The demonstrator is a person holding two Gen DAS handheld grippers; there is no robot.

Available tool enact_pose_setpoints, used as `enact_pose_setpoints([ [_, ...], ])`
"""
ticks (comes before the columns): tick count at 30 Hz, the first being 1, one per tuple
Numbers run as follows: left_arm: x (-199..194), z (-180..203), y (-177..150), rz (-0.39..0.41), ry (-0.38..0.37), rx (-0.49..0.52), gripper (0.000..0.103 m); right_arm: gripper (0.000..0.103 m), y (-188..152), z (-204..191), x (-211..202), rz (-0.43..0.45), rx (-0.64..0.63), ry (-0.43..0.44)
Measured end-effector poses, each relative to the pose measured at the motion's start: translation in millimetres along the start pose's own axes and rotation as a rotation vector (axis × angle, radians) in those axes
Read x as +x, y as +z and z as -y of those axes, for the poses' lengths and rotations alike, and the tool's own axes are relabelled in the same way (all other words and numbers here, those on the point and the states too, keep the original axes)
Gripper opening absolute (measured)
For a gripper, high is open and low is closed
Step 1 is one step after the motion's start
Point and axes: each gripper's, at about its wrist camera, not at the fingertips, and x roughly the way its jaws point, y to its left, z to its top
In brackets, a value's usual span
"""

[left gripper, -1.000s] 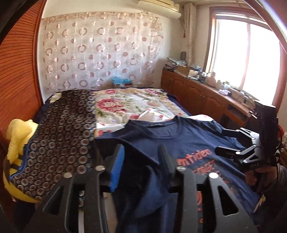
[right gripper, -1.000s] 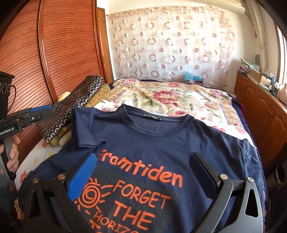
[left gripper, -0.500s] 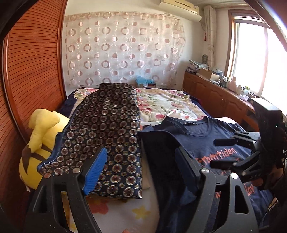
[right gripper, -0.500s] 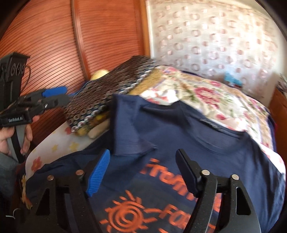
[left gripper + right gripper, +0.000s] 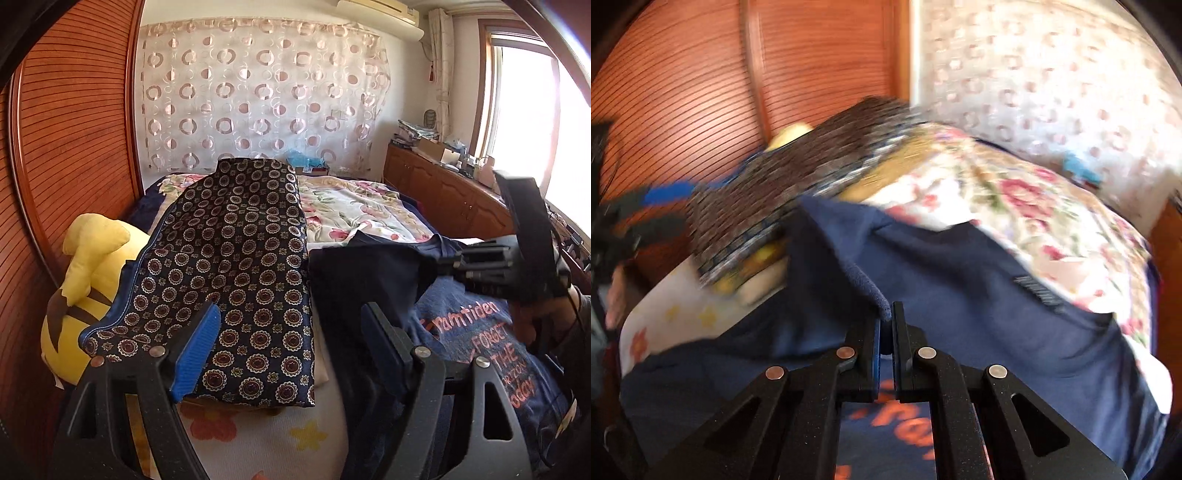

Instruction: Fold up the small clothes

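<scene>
A navy T-shirt (image 5: 476, 332) with orange lettering lies face up on the bed. In the right wrist view my right gripper (image 5: 885, 317) is shut on the shirt's left sleeve (image 5: 857, 269) and holds its edge lifted off the shirt (image 5: 960, 295). The right gripper also shows in the left wrist view (image 5: 439, 266), pinching the dark sleeve fabric. My left gripper (image 5: 288, 343) is open and empty, above the bed's left side, its fingers apart over the patterned cloth and the shirt's left edge.
A folded dark cloth with a circle pattern (image 5: 236, 273) lies left of the shirt, over a yellow plush toy (image 5: 85, 280). A floral bedspread (image 5: 354, 206) covers the far bed. A wooden slatted wardrobe (image 5: 74, 147) stands on the left, wooden cabinets (image 5: 443, 188) on the right.
My left gripper let go of the sleeve, opened and drew back to the left. My right gripper moved left across the shirt and shut on the left sleeve.
</scene>
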Motion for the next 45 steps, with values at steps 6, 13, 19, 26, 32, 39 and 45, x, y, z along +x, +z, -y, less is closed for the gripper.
enact_pose_setpoints([
  [6, 17.2, 6.9, 8.6, -0.022, -0.007, 0.018, 0.079, 0.029, -0.6, 20.4, 4.8, 0.015, 0.103, -0.116],
  [13, 49.3, 25.6, 25.0, -0.077, -0.057, 0.069, 0.079, 0.044, -30.1, 8.6, -11.6, 0.011, 0.064, -0.132],
  [19, 75.4, 41.1, 36.9, -0.131, -0.099, 0.109, 0.058, 0.044, -63.4, 40.7, -40.3, -0.015, 0.09, -0.202],
  [26, 112.5, 52.3, 41.6, -0.248, -0.047, 0.148, 0.044, 0.044, -88.2, 72.4, -31.9, -0.07, 0.159, -0.215],
  [32, 137.9, 44.8, 36.4, -0.328, 0.013, 0.111, 0.044, 0.044, -90.3, 74.6, -29.9, -0.072, 0.151, -0.182],
  [39, 145.4, 54.2, 33.8, -0.342, 0.033, 0.137, 0.039, 0.044, -99.4, 91.4, -40.6, -0.053, 0.177, -0.138],
  [45, 125.2, 47.8, 42.9, -0.256, 0.056, 0.157, 0.003, 0.044, -100.2, 92.4, -40.2, -0.048, 0.191, -0.13],
])
